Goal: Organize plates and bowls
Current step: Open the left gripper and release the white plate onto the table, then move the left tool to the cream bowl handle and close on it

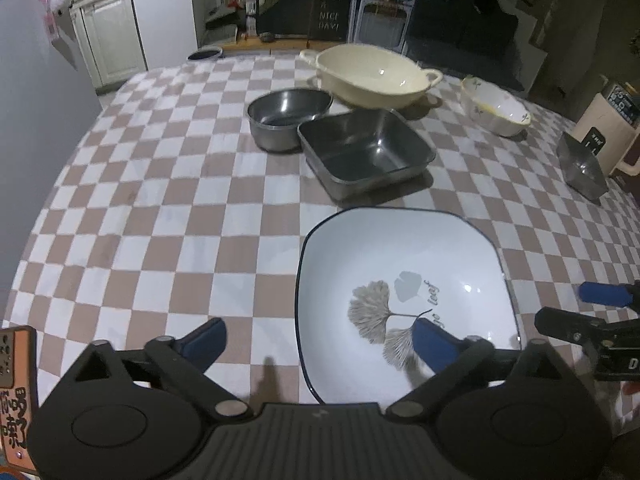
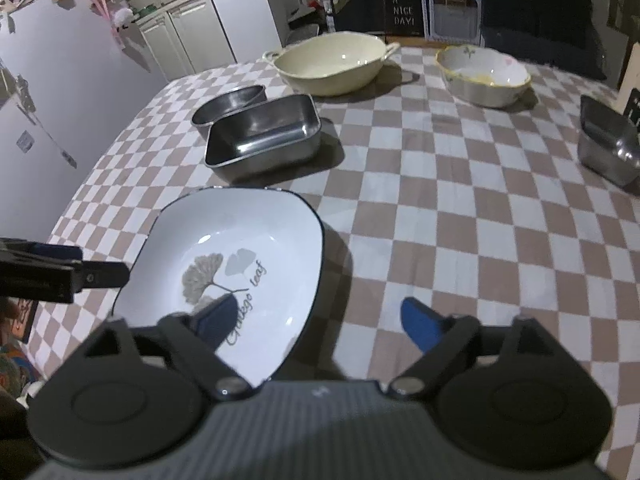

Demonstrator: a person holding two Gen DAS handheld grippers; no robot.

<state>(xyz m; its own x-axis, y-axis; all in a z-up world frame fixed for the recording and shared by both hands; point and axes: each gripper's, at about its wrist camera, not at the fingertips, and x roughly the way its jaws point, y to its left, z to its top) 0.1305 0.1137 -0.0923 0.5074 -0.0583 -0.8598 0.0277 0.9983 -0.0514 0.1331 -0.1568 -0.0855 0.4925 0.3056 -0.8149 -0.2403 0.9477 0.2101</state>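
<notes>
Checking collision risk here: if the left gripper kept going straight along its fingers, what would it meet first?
Probably the checkered tablecloth just left of the white leaf-print dish. The open left gripper straddles that dish's left rim, so its right finger could touch the dish; depth unclear.

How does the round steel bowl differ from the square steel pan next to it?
The round steel bowl has a circular rim; the square steel pan has straight sides with rounded corners. The bowl stands farther back, the pan nearer the white leaf plate. The pan looks wider. Both are bare metal, empty and upright.
</notes>
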